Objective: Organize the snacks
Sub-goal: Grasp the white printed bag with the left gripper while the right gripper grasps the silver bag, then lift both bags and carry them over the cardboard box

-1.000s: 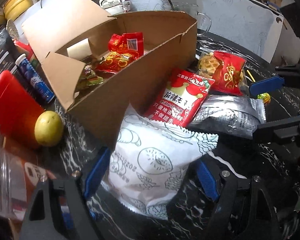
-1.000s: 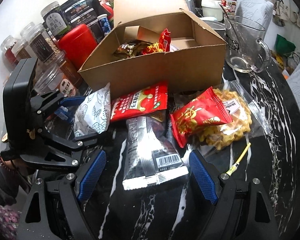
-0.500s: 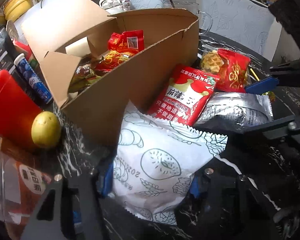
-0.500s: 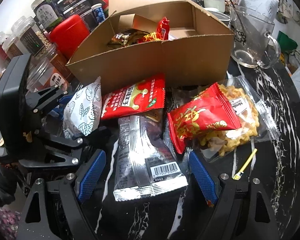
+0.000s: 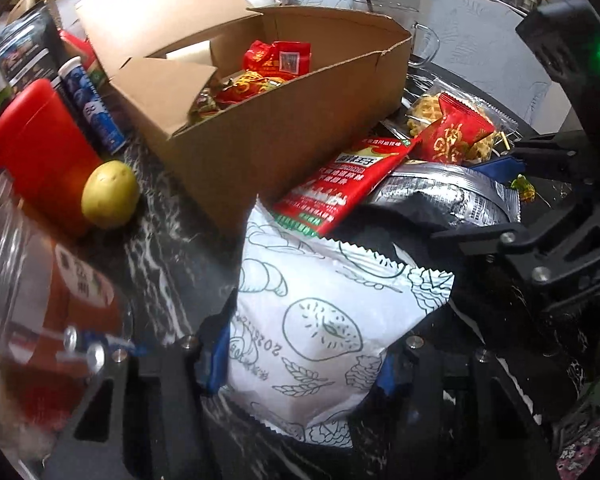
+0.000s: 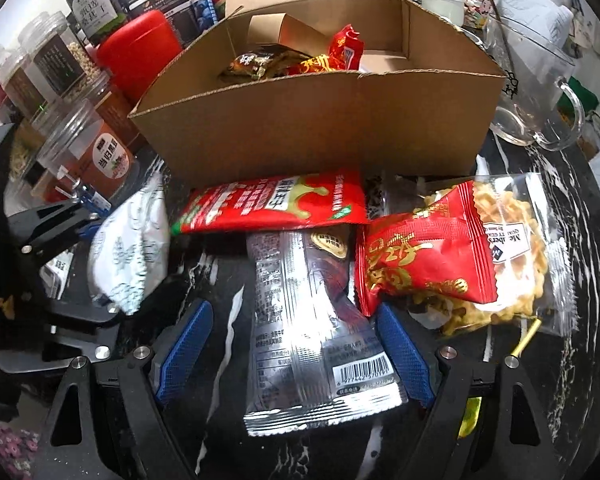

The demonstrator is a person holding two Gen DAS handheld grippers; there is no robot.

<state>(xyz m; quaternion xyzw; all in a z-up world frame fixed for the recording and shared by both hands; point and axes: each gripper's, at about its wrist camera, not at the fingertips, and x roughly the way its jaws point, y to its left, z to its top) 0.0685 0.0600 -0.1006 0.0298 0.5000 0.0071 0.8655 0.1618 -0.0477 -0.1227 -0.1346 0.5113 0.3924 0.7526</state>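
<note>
My left gripper (image 5: 300, 360) is shut on a white snack bag (image 5: 320, 320) printed with line drawings, its blue pads pressing both sides. The bag's far end lies under a red packet (image 5: 340, 184) that leans on the open cardboard box (image 5: 300, 128). The box holds several red and dark snack packs. My right gripper (image 6: 294, 352) hangs low over a silver packet (image 6: 300, 300). The packet lies between its blue pads, and the jaws are closing slightly without pressing it. A small red packet (image 6: 420, 256) rests on a clear bag of waffle snacks (image 6: 512, 280).
A red canister (image 5: 36, 152), a yellow fruit (image 5: 108, 194) and a blue tube (image 5: 96, 112) stand left of the box. Spice jars (image 6: 88, 152) crowd the left side and a glass mug (image 6: 540, 92) stands at the right. The table (image 6: 580, 360) is black marble.
The left jaws closed onto the white bag and shifted sideways with it. The right gripper came down closer over the silver packet.
</note>
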